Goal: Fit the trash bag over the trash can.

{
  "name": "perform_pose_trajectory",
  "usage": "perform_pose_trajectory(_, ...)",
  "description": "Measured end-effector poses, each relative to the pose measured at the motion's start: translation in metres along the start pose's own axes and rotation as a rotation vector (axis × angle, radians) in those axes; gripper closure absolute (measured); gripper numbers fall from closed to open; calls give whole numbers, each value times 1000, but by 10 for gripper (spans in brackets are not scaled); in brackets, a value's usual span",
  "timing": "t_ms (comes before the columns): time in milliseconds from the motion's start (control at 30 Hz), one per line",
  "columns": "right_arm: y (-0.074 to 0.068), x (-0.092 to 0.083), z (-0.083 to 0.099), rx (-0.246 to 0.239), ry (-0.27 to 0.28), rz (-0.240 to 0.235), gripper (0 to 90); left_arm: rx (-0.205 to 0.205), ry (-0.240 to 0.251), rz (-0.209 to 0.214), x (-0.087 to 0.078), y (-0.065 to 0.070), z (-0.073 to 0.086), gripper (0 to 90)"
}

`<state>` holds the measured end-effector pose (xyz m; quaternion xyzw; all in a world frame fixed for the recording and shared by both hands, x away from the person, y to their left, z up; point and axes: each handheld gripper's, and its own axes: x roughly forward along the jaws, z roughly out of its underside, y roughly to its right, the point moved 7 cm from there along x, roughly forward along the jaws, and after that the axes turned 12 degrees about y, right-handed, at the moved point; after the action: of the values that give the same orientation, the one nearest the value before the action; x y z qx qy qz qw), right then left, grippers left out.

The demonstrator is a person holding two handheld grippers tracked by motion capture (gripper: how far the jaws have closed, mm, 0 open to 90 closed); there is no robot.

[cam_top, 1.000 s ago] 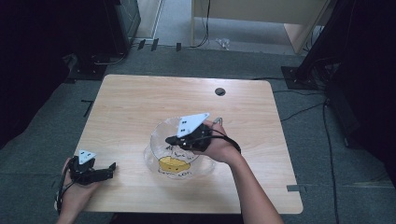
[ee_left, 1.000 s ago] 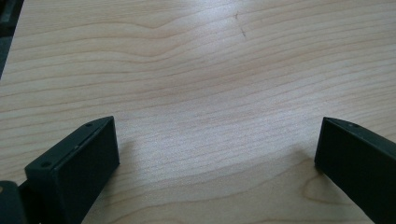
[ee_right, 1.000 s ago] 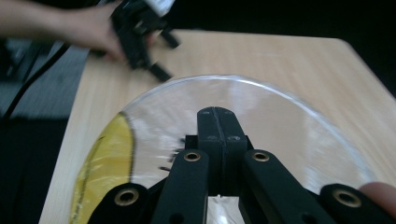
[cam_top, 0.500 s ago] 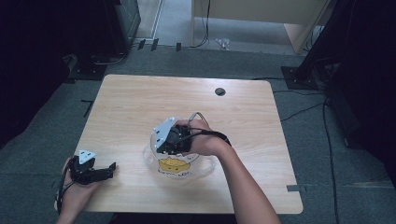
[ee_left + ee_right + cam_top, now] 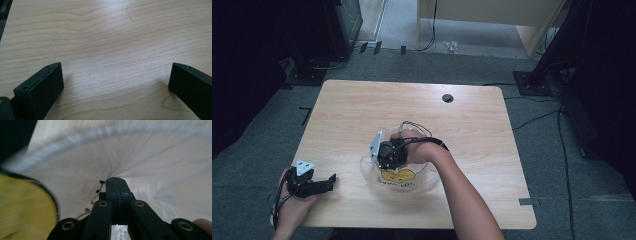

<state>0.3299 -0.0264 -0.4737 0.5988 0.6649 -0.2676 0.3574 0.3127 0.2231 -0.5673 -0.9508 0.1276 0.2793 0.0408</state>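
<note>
Early stage by my read: my right gripper [image 5: 382, 154] is down in the clear plastic bag [image 5: 160, 157] at the table's [image 5: 362, 110] near middle, jaws pressed together, pinching its film. Yellow round print [image 5: 395, 176] on the bag; contents unclear. Left gripper [image 5: 116, 82] idle, jaws spread, nothing between them.

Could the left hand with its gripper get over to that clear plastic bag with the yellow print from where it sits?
Probably yes. The left gripper rests open near the table's front left corner, and bare wood lies between it and the plastic bag. The right gripper already works at the bag, so it might crowd the spot.
</note>
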Motion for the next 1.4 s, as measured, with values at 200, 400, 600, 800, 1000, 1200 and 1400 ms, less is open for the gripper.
perform_pose_trajectory(200, 1, 22, 10, 50, -87, -55, 900, -1, 0, 0, 0, 0, 0, 0)
perform_pose_trajectory(400, 6, 35, 17, 104, -100, -115, 900, -2, 1, 0, 0, 0, 0, 0)
perform_pose_trajectory(600, 10, 38, 19, 75, -77, -120, 900, -2, 1, 0, 0, 0, 0, 0)
perform_pose_trajectory(800, 11, 33, 15, 48, -82, -91, 900, -2, 0, 0, 0, 0, 0, 0)
perform_pose_trajectory(1000, 11, 16, 4, 40, -43, -61, 900, -2, 0, 0, 0, 0, 0, 0)
perform_pose_trajectory(1200, 3, -6, -7, 0, 3, -53, 900, -2, -1, 0, 0, 0, 0, 0)
perform_pose_trajectory(1400, -9, -33, -16, -57, 11, -17, 900, -4, -1, -3, 0, 0, 0, 0)
